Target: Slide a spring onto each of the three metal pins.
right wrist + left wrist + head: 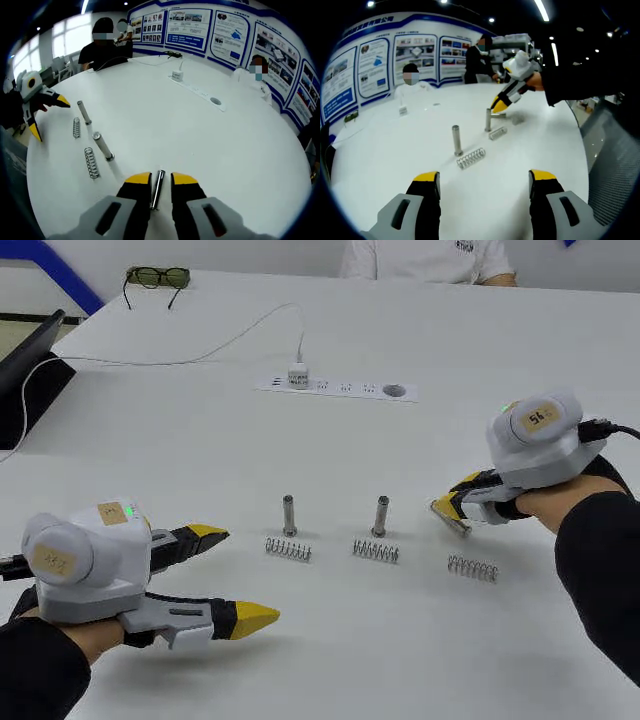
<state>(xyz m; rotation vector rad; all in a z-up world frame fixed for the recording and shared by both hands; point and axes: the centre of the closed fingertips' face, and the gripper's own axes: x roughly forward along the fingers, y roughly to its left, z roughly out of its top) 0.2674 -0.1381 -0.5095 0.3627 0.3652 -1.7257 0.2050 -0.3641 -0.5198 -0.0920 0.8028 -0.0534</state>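
Two metal pins stand upright on the white table, the left pin and the middle pin. A spring lies in front of each, the left spring and the middle spring. A third spring lies further right. My right gripper is shut on the third pin, held tilted just above the table. My left gripper is open and holds nothing, left of the springs.
A white power strip with a plugged charger and cable lies at the table's middle back. Glasses rest at the far left. A dark object sits at the left edge. A person sits across the table.
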